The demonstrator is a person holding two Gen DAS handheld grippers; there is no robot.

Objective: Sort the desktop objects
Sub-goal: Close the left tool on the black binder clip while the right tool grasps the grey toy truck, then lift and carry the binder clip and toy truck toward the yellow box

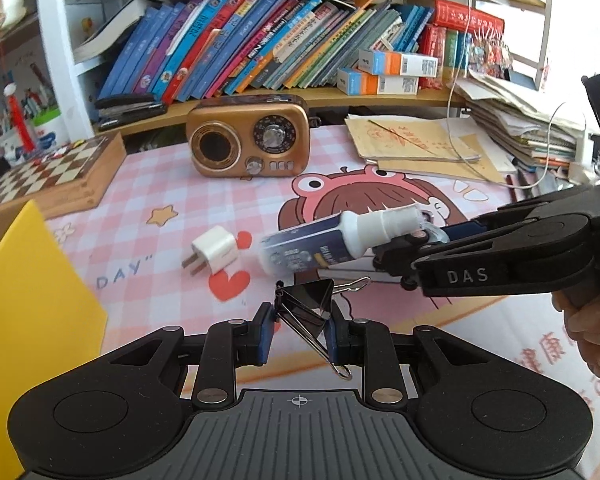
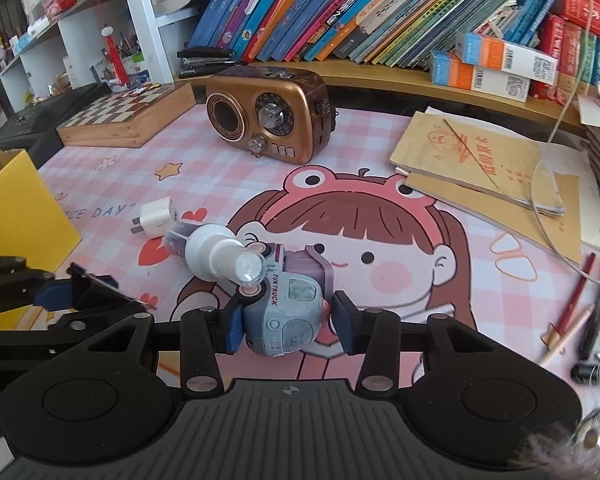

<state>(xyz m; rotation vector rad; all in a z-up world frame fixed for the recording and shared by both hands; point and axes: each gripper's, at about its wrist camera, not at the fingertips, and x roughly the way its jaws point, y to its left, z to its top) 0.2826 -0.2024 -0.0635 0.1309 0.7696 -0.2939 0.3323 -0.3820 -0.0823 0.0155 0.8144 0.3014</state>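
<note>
Fig.: two-handed pick during desk sorting, listed near to far. Left gripper [image 1: 298, 330] is clenched on a black binder clip [image 1: 305, 307], gripped askew w/ one wire handle hanging below the pads. Right gripper [image 2: 288, 322] is grasping a grey-blue toy truck [image 2: 290, 312] across its cab; a spray bottle [image 2: 216, 258] leans on the truck's top, nozzle end up, and blurs in the left view.

Risks (judged): the bottle may roll off and knock the white charger plug [image 2: 158, 214] just beyond it; the clip, held off-centre, could twist out of the pads. The two grippers sit close, so crossing paths risks a bump.

Room: yellow box [image 1: 32, 320] near left, probably the drop spot; its wall edge must be cleared. Open pink mat [image 2: 364, 136] mid-desk. Farther: radio [image 2: 268, 120], chessboard [image 2: 128, 114], notebooks [image 2: 476, 156], pens at right edge, bookshelf at back.
</note>
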